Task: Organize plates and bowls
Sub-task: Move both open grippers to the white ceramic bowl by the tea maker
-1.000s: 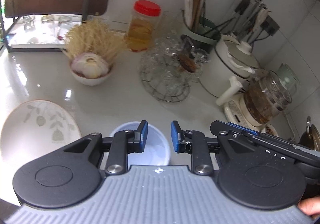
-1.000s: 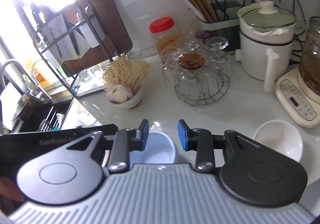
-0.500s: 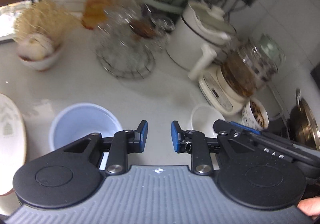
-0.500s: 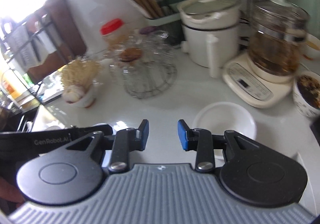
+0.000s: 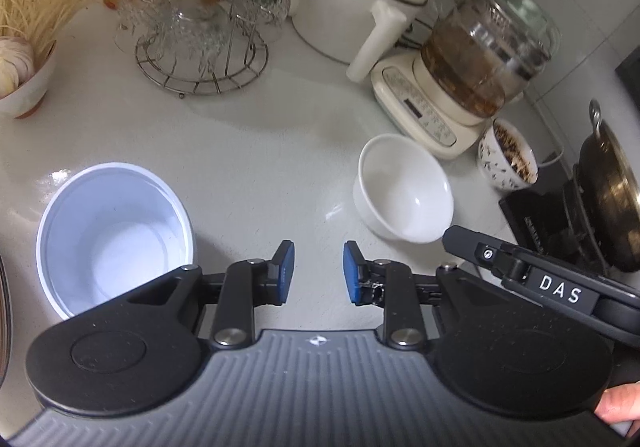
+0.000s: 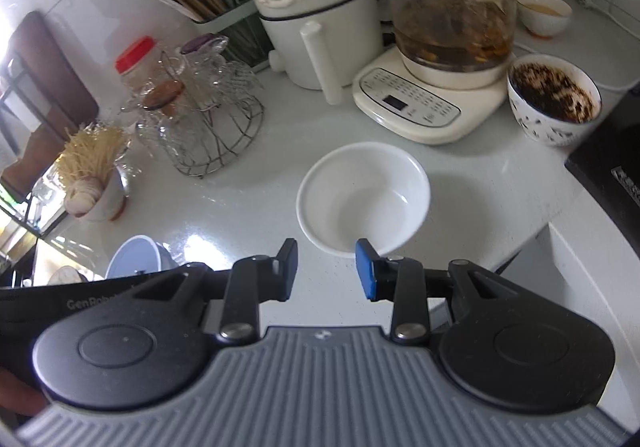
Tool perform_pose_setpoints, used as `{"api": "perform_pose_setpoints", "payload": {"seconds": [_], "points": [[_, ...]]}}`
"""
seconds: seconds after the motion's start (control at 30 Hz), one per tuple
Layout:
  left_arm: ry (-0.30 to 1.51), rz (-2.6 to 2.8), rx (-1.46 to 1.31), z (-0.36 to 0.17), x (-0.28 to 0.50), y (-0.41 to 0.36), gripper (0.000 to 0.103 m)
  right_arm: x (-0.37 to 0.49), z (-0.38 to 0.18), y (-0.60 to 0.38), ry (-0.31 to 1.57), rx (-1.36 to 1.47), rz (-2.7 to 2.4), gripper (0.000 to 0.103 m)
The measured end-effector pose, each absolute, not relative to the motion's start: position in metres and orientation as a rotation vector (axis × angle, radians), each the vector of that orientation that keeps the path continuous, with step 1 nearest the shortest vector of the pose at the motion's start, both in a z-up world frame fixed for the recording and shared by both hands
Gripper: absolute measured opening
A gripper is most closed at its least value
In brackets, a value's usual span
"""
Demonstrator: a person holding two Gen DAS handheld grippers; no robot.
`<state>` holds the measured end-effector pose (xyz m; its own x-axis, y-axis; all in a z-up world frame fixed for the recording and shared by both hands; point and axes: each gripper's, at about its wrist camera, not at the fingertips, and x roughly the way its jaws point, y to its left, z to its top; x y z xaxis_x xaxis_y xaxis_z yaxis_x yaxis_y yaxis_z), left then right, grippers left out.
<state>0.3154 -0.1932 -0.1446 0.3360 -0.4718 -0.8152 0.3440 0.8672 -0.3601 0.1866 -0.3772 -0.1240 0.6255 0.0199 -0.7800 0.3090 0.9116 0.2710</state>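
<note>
- Right gripper (image 6: 326, 269): jaws narrowly apart, empty, just short of the white bowl (image 6: 364, 197) on the table (image 6: 256, 203).
- Left gripper (image 5: 319, 273): same narrow gap, empty; blue bowl (image 5: 112, 235) sits to its left.
- Judgement: take the white bowl's near rim between the pads, one inside, one outside.
- Close gently and lift level; the glazed wall may slip.

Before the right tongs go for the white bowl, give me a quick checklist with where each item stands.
1. Right tongs empty: ok, nothing between the pads.
2. Gap wide enough for the white bowl rim: ok, the wall looks thin.
3. Tongs lined up on the rim: not ok, only the right pad overlaps the near rim.
4. Bowl empty: ok.
5. Bowl clear of the kettle base: ok, counter shows between them.
6. Left tongs out of the way: ok, empty, over bare counter.
</note>
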Motion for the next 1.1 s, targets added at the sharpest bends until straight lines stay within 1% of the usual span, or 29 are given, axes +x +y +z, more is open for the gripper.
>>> {"api": "perform_pose_setpoints", "payload": {"seconds": [0.1,0.2,0.33,0.4,0.43,0.5,0.83,1.1], "points": [[1.118,-0.539,-0.108,-0.146,0.316,-0.192,0.031,0.185,-0.128,-0.380,0.872,0.427,-0.196,0.036],[1.119,-0.544,-0.079,-0.148,0.315,-0.189,0.039,0.183,-0.131,-0.384,0.846,0.449,-0.232,0.036],[1.116,-0.561,-0.085,-0.157,0.314,-0.190,0.043,0.181,-0.140,-0.398,0.817,0.490,-0.278,0.036],[1.114,-0.565,-0.089,-0.164,0.316,-0.194,0.044,0.179,-0.148,-0.407,0.808,0.511,-0.298,0.037],[1.118,-0.566,-0.091,-0.168,0.317,-0.197,0.044,0.179,-0.152,-0.412,0.807,0.518,-0.307,0.042],[1.124,-0.575,-0.094,-0.174,0.319,-0.204,0.044,0.179,-0.161,-0.423,0.812,0.530,-0.317,0.044],[1.096,-0.600,-0.110,-0.177,0.346,-0.241,0.044,0.203,-0.186,-0.458,0.830,0.580,-0.283,0.044],[1.157,-0.564,-0.199,-0.190,0.372,-0.258,0.044,0.233,-0.197,-0.473,0.880,0.595,-0.230,0.044]]}}
